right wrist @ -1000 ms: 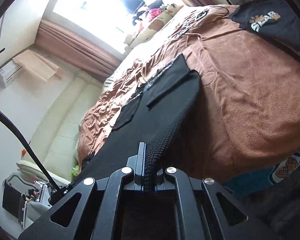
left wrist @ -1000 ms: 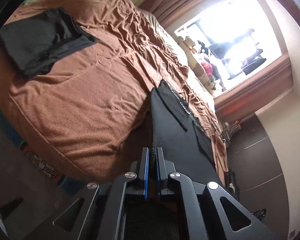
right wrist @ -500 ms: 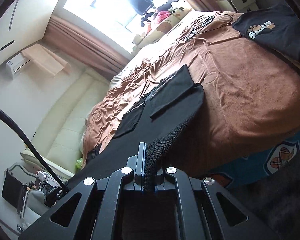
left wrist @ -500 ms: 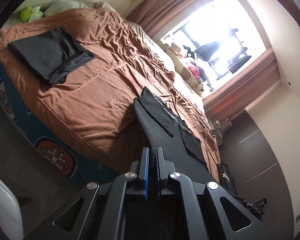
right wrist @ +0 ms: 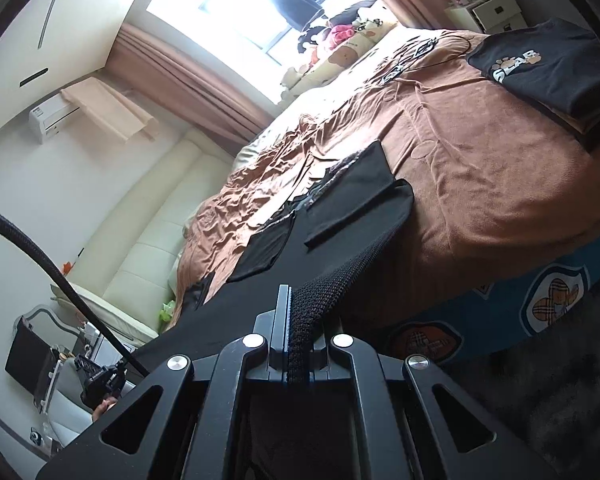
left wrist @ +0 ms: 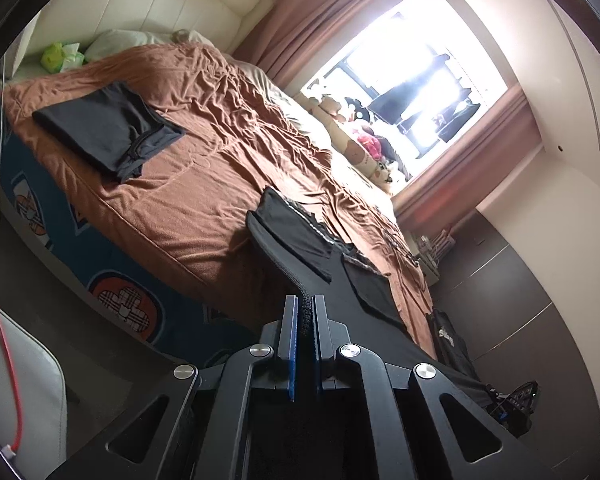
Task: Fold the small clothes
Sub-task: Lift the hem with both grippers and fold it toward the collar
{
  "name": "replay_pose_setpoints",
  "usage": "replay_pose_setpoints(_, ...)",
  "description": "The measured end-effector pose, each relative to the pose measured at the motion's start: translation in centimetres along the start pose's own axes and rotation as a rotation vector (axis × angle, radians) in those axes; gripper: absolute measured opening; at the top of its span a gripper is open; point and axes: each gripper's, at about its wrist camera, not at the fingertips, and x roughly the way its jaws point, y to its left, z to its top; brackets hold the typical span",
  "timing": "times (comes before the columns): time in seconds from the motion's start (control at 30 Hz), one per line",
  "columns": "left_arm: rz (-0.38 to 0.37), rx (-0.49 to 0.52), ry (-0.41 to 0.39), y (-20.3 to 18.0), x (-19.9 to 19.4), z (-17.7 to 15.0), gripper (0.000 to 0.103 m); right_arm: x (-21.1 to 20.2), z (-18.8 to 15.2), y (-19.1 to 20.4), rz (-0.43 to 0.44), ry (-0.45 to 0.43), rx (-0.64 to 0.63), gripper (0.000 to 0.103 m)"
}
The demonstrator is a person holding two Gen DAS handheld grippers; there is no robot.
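Garment step, carry and spread: black shorts [left wrist: 320,248] stretched taut above brown bedspread [left wrist: 188,200], waistband pinched by left gripper [left wrist: 305,320] and right gripper [right wrist: 296,320]; next likely needs lowering it flat.

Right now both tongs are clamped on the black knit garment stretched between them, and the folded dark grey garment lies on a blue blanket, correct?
Not quite. The folded dark grey garment lies on a brown blanket, as the left wrist view shows. Both tongs, left and right, are indeed clamped on the black knit garment.
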Motion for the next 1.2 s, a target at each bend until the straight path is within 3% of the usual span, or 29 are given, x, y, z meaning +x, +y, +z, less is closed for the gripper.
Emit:
replay_pose_setpoints(0.2,-0.013,0.026,-0.007,-1.2,-0.8,0.4,0.006,-1.1,-0.1,0.1,0.009,-0.014,0.006,0.002)
replay_pose_setpoints(0.47,-0.004,0.052,-0.017,-3.3,2.1,4.0,0.006,1.1,3.3,0.2,0.001,-0.008,-0.004,0.002)
replay_pose_setpoints(0.93,0.11,0.091,0.06,-5.1,13.5,13.3,0.006,11.2,12.7,-0.1,-0.038,0.031,-0.004,0.003)
replay_pose_setpoints(1.2,0.168,0.112,0.111,-5.5,20.6,16.5,0.006,16.2,16.3,-0.9,-0.098,0.069,0.019,0.003)
